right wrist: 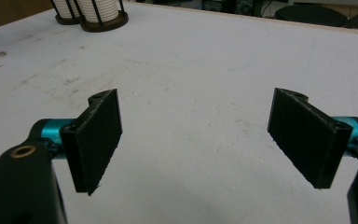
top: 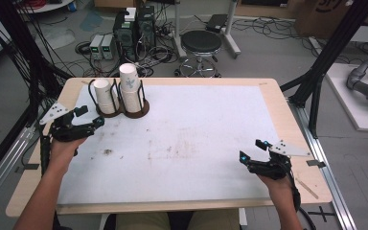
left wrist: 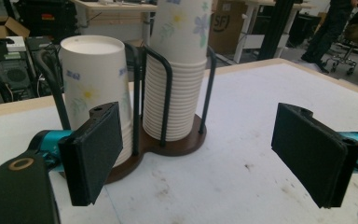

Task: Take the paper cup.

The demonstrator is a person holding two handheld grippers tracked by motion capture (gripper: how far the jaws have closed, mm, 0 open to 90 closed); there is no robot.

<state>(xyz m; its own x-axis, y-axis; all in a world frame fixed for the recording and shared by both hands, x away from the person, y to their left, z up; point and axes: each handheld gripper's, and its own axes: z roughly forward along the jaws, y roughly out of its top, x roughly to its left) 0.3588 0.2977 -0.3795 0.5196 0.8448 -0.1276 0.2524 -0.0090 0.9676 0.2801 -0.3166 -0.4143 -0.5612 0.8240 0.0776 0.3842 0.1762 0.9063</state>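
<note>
Both grippers spread wide and empty — left gripper just beside the dark wooden 2-slot wire holder of stacked white floral paper cups, right gripper well apart — risk: a wide jaw clips the wire, shifting the holder.

Each hand carries a black tool: the left tool and the right tool. Both have flat black jaw pads on teal barrels, a grey three-cornered plate on top, and a brass-ringed pivot behind the jaws.

The light is soft and even, with only faint shadows. The white bench looks bright. All three pictures are a bit fuzzy and grainy.
</note>
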